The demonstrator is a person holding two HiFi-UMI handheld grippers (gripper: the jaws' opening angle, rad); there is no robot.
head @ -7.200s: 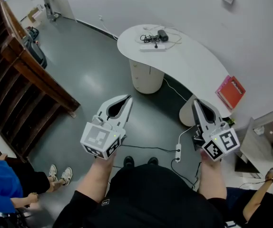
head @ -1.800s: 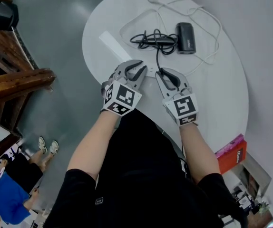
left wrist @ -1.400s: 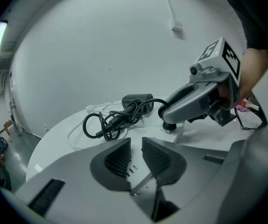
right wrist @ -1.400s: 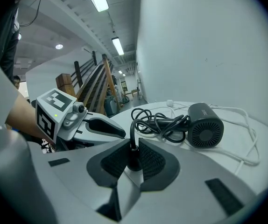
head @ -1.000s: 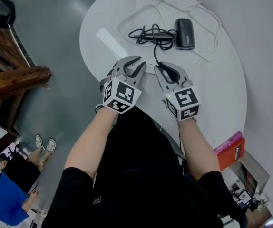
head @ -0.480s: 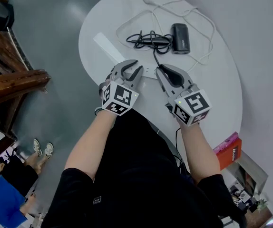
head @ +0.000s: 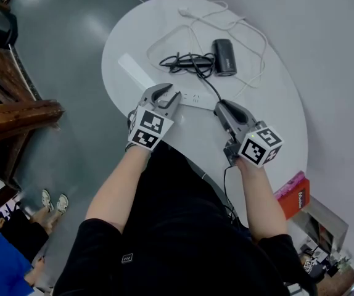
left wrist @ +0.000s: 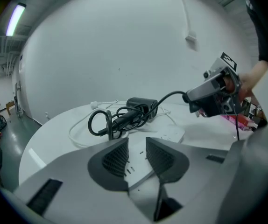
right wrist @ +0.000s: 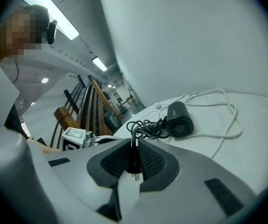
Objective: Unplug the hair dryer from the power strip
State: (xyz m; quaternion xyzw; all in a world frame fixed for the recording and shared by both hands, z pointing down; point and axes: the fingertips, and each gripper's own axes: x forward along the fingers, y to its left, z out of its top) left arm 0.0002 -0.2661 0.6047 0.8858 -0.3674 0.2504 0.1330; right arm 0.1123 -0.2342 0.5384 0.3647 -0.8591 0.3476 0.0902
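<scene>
The right gripper [head: 221, 108], against the power strip [head: 135, 73] half a second ago, is now drawn back and rolled toward the near edge of the table [head: 275, 110]. It is clamped on the black plug [right wrist: 133, 164], whose bare prongs are clear of the strip. The cord [head: 209, 86] leads to the hair dryer [head: 224, 57], unmoved on the table. The left gripper [head: 168, 92] stays over the strip, jaws opening around it without pressing.

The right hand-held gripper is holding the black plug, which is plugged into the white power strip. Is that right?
Not quite. The right hand-held gripper holds the black plug, but it is out of the white power strip; the right gripper view shows its bare prongs.
</scene>
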